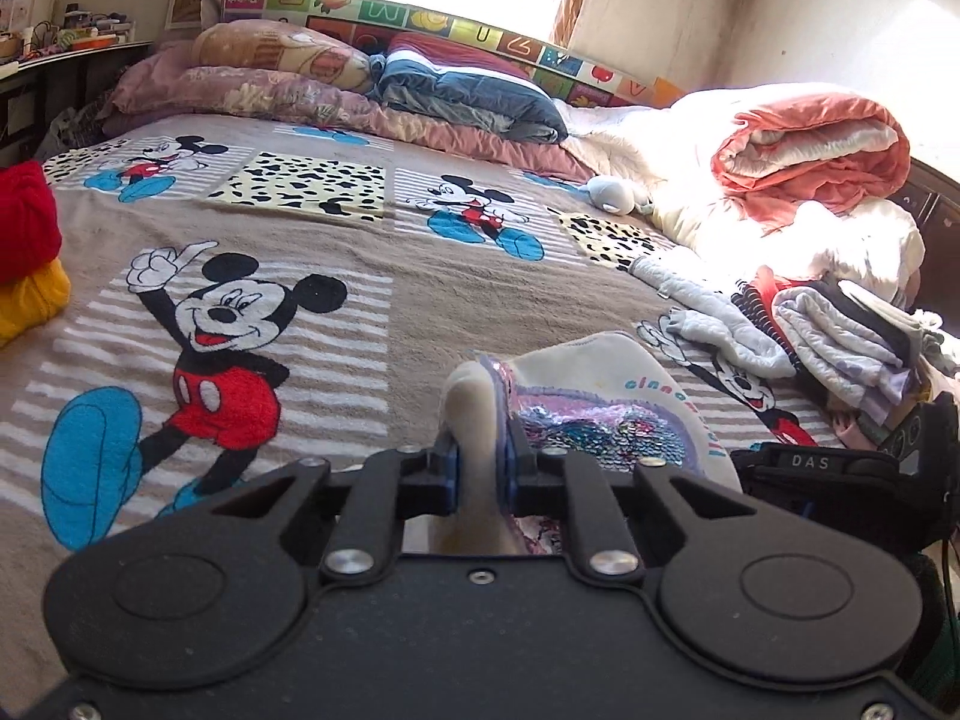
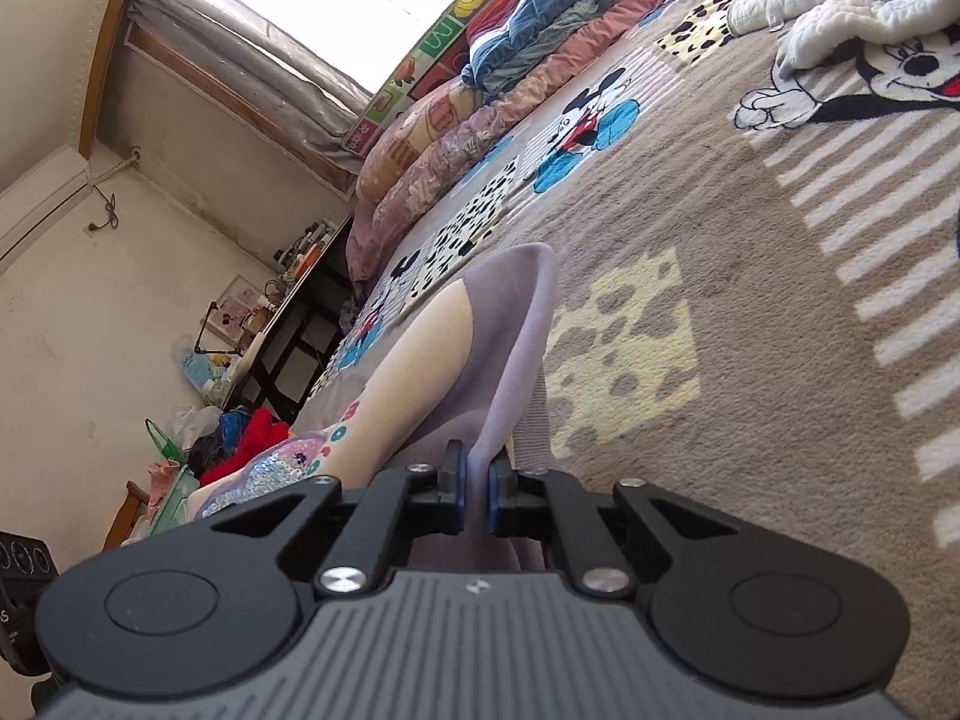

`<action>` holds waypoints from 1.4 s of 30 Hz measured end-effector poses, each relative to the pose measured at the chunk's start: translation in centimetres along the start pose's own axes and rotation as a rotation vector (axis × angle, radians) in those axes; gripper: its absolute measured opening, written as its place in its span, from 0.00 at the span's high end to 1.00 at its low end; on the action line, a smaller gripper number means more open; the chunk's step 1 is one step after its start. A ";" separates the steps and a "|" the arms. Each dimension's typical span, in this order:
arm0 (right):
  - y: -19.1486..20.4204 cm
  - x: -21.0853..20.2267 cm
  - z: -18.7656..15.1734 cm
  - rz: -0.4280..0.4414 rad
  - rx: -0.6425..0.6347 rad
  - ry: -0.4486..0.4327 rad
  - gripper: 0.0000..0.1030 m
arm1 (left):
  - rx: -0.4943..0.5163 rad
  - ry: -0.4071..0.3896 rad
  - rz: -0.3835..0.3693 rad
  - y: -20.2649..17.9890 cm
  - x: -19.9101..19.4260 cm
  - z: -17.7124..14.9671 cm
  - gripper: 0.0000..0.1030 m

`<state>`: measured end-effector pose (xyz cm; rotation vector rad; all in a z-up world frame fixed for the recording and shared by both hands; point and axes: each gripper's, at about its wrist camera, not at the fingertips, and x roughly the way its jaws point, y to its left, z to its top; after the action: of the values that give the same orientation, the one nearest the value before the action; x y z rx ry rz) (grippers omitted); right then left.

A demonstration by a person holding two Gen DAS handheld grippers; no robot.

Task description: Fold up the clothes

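Both grippers hold one garment above the bed: a cream child's top with a sequinned pastel patch and lilac trim [image 1: 606,402]; it hangs between them, lifted off the brown towelling bedspread printed with cartoon mice and spotted squares [image 1: 384,312].

Left gripper [image 1: 483,468]: jaws drawn together on a thick cream bunch of the top, fabric filling the gap between the blue pads; the sequinned front spills to the right of the jaws, printed lettering visible along its upper edge.

Right gripper [image 2: 475,495]: jaws pinched on a lilac fold, probably a sleeve or cuff, though the view is too close to say which part; the lilac piece rises ahead of the fingers and the cream body runs off to the left toward the sequins.

Judgement: holding two separate points keeps the cloth spread and off the bedspread, so it can be laid or doubled over near the near edge of the bed; whether this grip belongs to spreading it out or to carrying over a fold, the views do not settle.

Other items: a stack of folded pale garments [image 1: 840,342] near the bed's right edge, beside a white quilted garment [image 1: 714,312]; red and yellow clothing [image 1: 24,252] at the left edge; pillows and rolled quilts along the far edge.
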<state>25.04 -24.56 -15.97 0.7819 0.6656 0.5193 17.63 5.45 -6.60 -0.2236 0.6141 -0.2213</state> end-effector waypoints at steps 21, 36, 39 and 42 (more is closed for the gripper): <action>2.0 -11.5 -11.6 -0.140 -0.167 0.047 0.93 | 0.047 0.277 -0.188 -3.3 -7.5 -11.4 0.55; -0.2 -13.1 -9.8 -0.050 -0.064 -0.037 0.12 | -0.060 0.304 -0.136 -0.8 -6.0 -6.8 0.15; -0.1 -10.6 -9.1 0.002 -0.076 0.012 0.12 | -0.021 0.404 -0.114 -1.1 -2.4 -7.8 0.15; -0.5 -7.8 -9.2 0.035 -0.060 0.078 0.28 | -0.005 0.419 -0.076 -1.2 0.3 -8.5 0.16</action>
<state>13.31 -25.58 -18.49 0.7206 0.7062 0.6017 12.67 3.06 -13.19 -0.2068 1.0225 -0.3444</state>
